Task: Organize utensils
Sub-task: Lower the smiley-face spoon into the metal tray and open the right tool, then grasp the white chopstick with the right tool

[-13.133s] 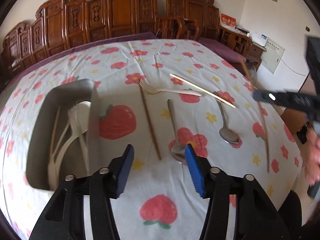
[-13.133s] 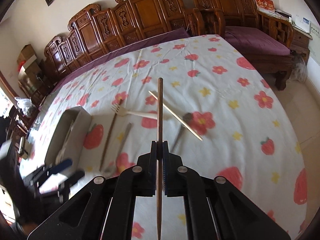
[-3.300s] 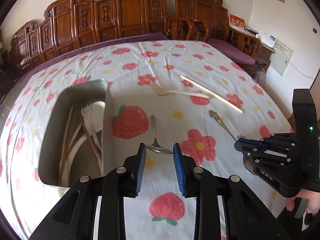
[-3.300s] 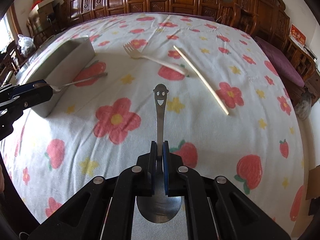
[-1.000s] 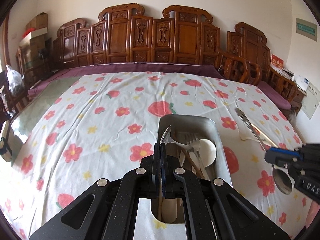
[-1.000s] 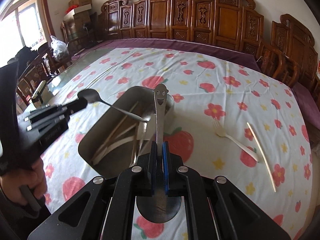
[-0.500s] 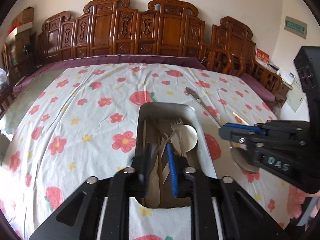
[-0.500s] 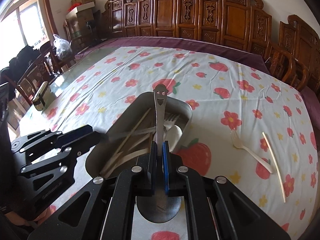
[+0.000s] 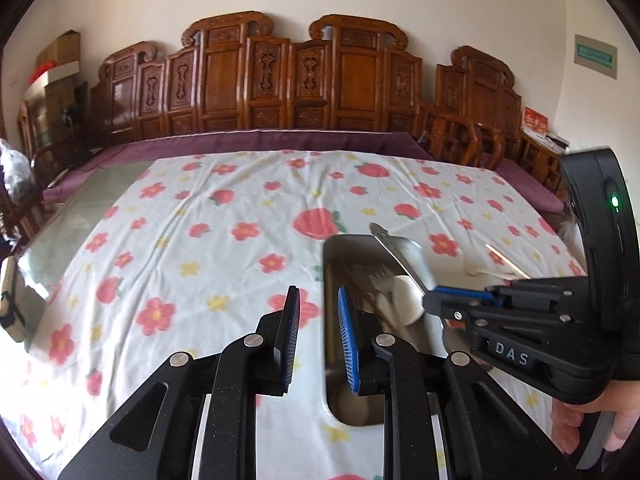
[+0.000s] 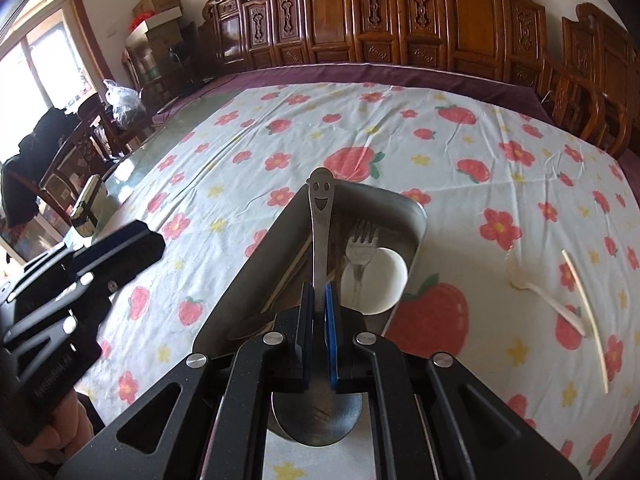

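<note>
A steel tray (image 10: 416, 216) lies on the flowered tablecloth and holds several utensils, among them a metal fork (image 10: 362, 242), a white spoon (image 10: 380, 280) and chopsticks. My right gripper (image 10: 320, 300) is shut on a smiley-handled metal spoon (image 10: 320, 208), held over the tray; it also shows in the left wrist view (image 9: 400, 254). My left gripper (image 9: 316, 304) is open and empty, just left of the tray (image 9: 332, 248). A plastic fork (image 10: 548, 300) and a pale chopstick (image 10: 588, 316) lie on the cloth to the right.
Carved wooden chairs (image 9: 280, 80) line the far side of the table. A small box (image 10: 86, 204) stands on the bare glass at the table's left edge. A plastic bag (image 10: 122, 98) and boxes sit beyond it.
My left gripper has opened, let its spoon go into the tray and shifted left. My right gripper has brought the smiley spoon closer over the tray.
</note>
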Motion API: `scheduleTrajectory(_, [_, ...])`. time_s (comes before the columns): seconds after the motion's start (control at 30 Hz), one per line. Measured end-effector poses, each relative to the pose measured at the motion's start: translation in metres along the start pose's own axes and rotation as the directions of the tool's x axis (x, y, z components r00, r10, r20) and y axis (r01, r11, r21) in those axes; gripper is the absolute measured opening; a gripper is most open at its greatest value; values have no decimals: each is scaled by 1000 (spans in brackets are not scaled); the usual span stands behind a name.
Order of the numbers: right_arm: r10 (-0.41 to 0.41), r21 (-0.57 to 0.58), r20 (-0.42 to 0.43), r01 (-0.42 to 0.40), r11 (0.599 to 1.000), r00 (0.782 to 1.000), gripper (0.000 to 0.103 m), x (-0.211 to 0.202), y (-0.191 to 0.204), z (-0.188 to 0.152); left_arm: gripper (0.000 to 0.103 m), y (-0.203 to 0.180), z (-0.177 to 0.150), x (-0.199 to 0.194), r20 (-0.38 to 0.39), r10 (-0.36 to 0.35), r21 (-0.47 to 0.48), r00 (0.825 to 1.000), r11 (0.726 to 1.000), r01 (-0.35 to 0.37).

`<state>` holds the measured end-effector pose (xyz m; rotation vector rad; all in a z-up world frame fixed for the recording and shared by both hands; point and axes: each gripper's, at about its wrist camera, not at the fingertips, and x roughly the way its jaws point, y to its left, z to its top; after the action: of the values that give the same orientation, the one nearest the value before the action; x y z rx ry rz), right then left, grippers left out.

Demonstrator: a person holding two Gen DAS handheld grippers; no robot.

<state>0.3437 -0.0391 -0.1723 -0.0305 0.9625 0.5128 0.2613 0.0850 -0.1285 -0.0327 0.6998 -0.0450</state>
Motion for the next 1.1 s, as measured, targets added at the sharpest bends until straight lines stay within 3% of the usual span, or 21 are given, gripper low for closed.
scheduleTrajectory(0.37, [43,-13,20,-43,999,999,10,4,9,4,18,25,4,7,-16,35,-44,999,998,-35])
scheduleTrajectory(0.63, [-11,-20,47,12,1000,999,10,-18,-15,-8,23,20,3,10,-27,26,-20,999,999,-27])
scheduleTrajectory(0.7, [-39,-19,48,40,999,998,16,-27,-29,-18,25,16,3,10,-29,21,-9,999,1000,-21])
scheduleTrajectory(0.9, [-136,8,49,135,991,990,18,-54,-79,-49,35,0,-1,9,-31,-3,24,1000,1000,4])
scheduleTrajectory(0.93, [-150,15,51,149,989,987,18,-59,-87,-53,41,-2,-1,9,-32,-6,26,999,1000,7])
scheduleTrajectory(1.1, [-224,15,64,224,974,972,41,-77,-120,-75,61,-14,-3,8,-32,-19,50,999,999,20])
